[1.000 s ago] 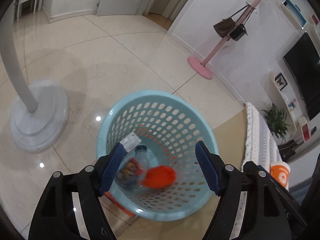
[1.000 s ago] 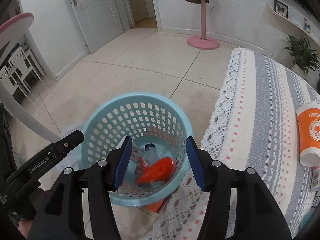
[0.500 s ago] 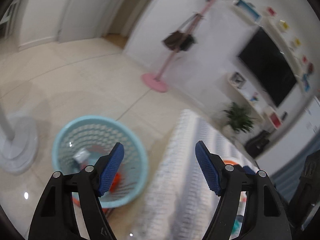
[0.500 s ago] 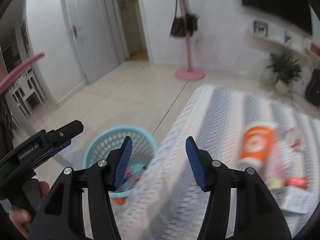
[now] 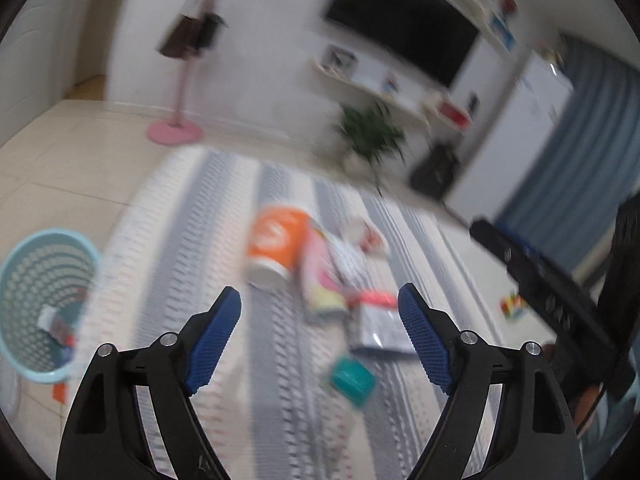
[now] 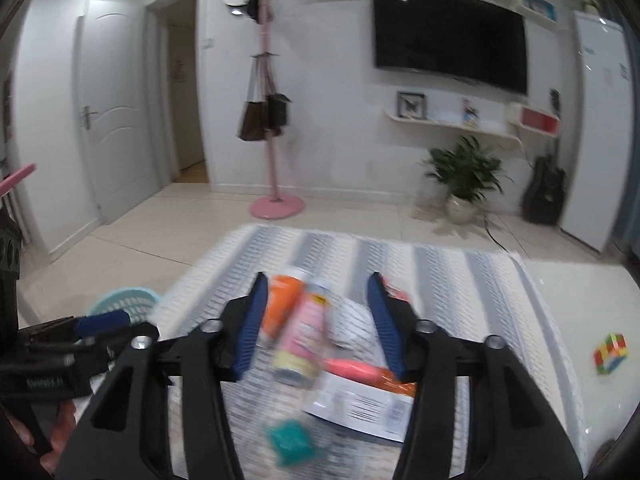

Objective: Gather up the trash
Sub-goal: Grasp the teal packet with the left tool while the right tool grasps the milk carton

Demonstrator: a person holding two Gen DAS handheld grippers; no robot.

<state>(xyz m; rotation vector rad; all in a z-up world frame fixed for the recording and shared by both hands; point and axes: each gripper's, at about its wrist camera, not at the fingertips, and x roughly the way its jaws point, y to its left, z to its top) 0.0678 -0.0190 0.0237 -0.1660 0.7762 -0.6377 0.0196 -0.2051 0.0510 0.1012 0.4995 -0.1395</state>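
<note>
Trash lot, lying together on a worktop covered by a grey-and-white striped cloth [image 6: 460, 280]: one orange cup [image 5: 276, 240] with a white logo and white end, on its side; touching it on the right, a pink-and-yellow bottle [image 6: 306, 332], also on its side; near of these an orange-pink wrapper [image 6: 360, 370] and a white printed sheet [image 6: 360, 404]; nearest, a teal crumpled piece [image 5: 353, 378]; a white-and-red scrap [image 5: 366, 234] at the far edge of the heap. Print on the sheet and the cup logo are too blurred to read. Off to the left, on the tiled floor beside the worktop, stands a light blue perforated basket [image 5: 24, 268] with scraps inside. A coloured cube [image 6: 610, 354] lies apart at the far right. Beyond: pink coat stand [image 6: 272, 128] with hanging bags, wall television [image 6: 448, 36], potted plant [image 6: 464, 172], white door [image 6: 112, 120]. Left gripper [image 5: 320, 340]: blue fingers wide apart and opening, nothing between them, the heap just beyond the tips and nothing in the way. Right gripper [image 6: 316, 320]: fingers apart but closing, clamped on nothing; cup and bottle show in the gap beyond them, whether level with the tips cannot be told. The left gripper's body, reading partly "GenRobot", shows at the left of the right wrist view.
</note>
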